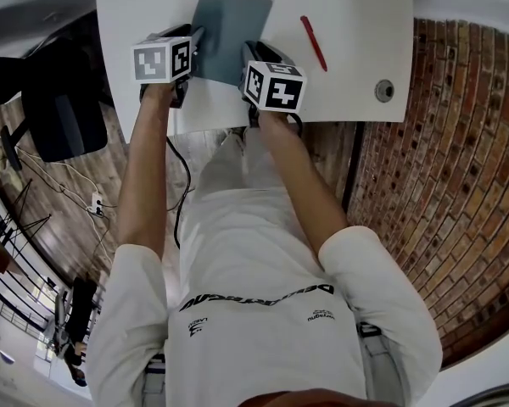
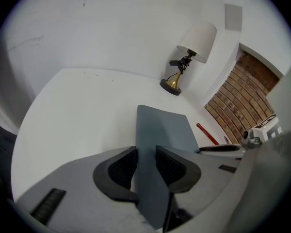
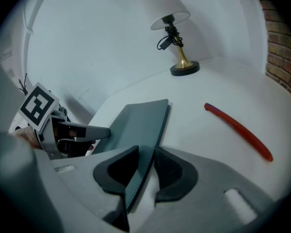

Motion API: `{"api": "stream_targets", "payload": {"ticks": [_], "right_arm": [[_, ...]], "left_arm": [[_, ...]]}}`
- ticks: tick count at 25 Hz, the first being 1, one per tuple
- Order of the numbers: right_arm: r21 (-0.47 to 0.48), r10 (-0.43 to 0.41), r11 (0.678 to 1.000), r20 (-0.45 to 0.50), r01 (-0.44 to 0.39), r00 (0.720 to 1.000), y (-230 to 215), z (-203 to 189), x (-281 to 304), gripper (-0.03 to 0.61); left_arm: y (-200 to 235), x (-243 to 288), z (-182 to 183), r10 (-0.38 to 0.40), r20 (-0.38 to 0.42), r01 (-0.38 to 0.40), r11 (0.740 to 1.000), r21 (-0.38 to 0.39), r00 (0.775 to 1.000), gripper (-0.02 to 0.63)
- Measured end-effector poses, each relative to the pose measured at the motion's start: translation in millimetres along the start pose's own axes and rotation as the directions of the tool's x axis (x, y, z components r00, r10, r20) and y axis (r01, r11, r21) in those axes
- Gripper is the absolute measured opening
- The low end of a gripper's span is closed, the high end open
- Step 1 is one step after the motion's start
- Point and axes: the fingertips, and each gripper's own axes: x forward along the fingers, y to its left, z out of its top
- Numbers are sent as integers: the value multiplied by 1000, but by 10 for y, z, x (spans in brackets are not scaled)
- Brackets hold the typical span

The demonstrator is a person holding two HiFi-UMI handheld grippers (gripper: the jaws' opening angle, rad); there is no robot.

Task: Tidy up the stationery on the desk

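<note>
Head view: a white desk (image 1: 356, 49) beside a brick wall (image 1: 445, 168) carries a grey folder (image 1: 231, 24) at its near edge. The left gripper (image 1: 197, 44) and right gripper (image 1: 248, 55) each clamp it. A red pen (image 1: 313, 42) lies nearer the right edge, and a lamp (image 2: 190, 55) stands at the far edge.

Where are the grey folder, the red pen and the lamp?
grey folder (image 1: 233, 24): head view, middle of its cover.
red pen (image 1: 314, 43): head view, mid-barrel.
lamp (image 2: 198, 41): left gripper view, white shade.
</note>
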Motion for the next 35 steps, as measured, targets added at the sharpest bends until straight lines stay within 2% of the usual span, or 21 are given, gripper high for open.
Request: {"api": "stream_targets", "payload": {"ticks": [5, 12, 17, 35], "right_arm": [[-20, 6, 1000, -11, -6, 1000, 4, 18, -8, 92], [-76, 50, 996, -43, -53, 998, -76, 87, -36, 81], [-106, 47, 993, -61, -54, 997, -125, 49, -99, 80], [-156, 44, 986, -86, -57, 995, -265, -134, -303, 80]], "left_arm": [[1, -24, 3, 18, 8, -18, 1000, -13, 1000, 123], [-95, -100, -157, 20, 20, -18, 997, -77, 1000, 123], [-204, -145, -280, 21, 25, -18, 995, -99, 999, 123], [-468, -203, -571, 51, 32, -47, 990, -131, 998, 123]]}}
